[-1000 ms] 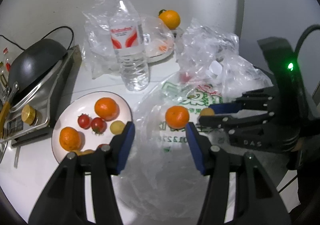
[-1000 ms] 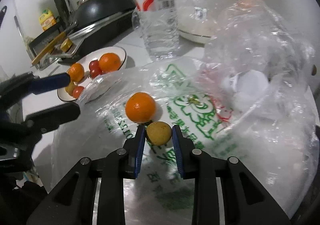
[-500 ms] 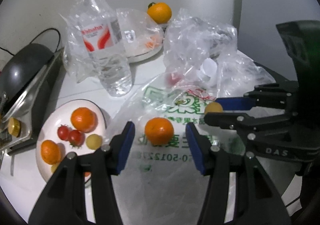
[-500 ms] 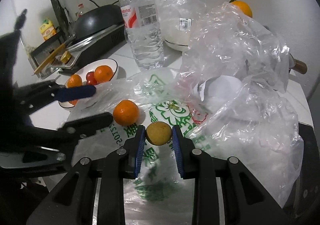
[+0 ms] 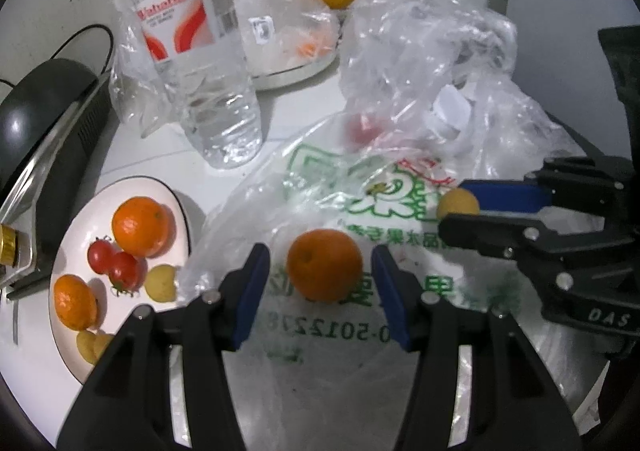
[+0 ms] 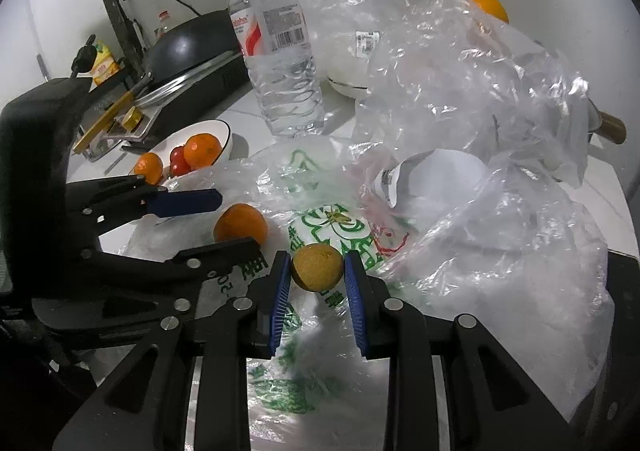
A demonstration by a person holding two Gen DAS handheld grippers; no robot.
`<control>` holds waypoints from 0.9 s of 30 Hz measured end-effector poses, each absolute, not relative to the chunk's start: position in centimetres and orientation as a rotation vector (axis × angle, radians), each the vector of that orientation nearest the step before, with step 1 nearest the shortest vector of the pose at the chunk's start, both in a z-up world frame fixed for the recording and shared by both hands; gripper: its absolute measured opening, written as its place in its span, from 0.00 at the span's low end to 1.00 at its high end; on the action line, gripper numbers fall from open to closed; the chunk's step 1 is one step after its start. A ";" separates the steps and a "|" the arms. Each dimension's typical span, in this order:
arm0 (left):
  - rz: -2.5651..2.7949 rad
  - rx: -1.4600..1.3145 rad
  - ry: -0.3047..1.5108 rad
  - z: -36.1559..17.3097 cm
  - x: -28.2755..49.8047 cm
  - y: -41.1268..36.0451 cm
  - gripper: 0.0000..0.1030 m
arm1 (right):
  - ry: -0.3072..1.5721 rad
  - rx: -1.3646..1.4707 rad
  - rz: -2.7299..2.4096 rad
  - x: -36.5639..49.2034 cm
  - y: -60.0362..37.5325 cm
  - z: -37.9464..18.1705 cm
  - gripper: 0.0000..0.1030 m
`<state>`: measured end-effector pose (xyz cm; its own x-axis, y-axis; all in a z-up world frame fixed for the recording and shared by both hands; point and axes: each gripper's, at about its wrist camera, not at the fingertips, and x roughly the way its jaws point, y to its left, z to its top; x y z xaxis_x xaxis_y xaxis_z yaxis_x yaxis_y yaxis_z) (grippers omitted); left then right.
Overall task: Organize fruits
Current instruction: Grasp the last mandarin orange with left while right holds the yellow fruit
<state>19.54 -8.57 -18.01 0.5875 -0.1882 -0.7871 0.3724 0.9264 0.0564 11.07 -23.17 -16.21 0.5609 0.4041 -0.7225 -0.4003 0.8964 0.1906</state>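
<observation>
Closing evenly on the round orange tangerine [image 5: 325, 265] is the step in hand for the left gripper [image 5: 320, 283], whose blue pads stand spread either side of it without touching; squeezing gently should keep the printed clear plastic bag [image 5: 360, 195] beneath from bunching between pad and fruit. Beside the tangerine, the right gripper [image 6: 316, 279] pinches a small dull-yellow round fruit [image 6: 317, 267], lifted off the bag. Beyond the tangerine's other side, the white black-rimmed plate [image 5: 176, 203] holds two tangerines, red cherry tomatoes and small yellow fruits.

Two close wrist views, shared orange [image 5: 325, 265].
</observation>
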 end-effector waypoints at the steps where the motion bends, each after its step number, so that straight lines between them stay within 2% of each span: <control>1: -0.329 0.224 0.887 -18.1 19.6 -8.6 0.53 | 0.853 0.006 0.475 11.1 -23.2 -16.2 0.29; 9: -0.358 0.269 0.895 -18.8 20.0 -9.2 0.51 | 0.845 0.022 0.468 11.1 -23.2 -16.2 0.29; 13: -0.372 0.289 0.865 -18.8 19.5 -9.8 0.41 | 0.856 0.011 0.467 11.2 -23.2 -16.2 0.29; 27: -0.422 0.276 0.779 -16.5 17.2 -9.2 0.40 | 0.869 -0.038 0.446 10.9 -21.7 -16.0 0.29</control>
<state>17.17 -9.19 -16.51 0.6350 -0.2635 -0.7262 0.4638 0.8818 0.0857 10.86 -21.72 -16.00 0.5595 0.3634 -0.7449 -0.3935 0.9075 0.1471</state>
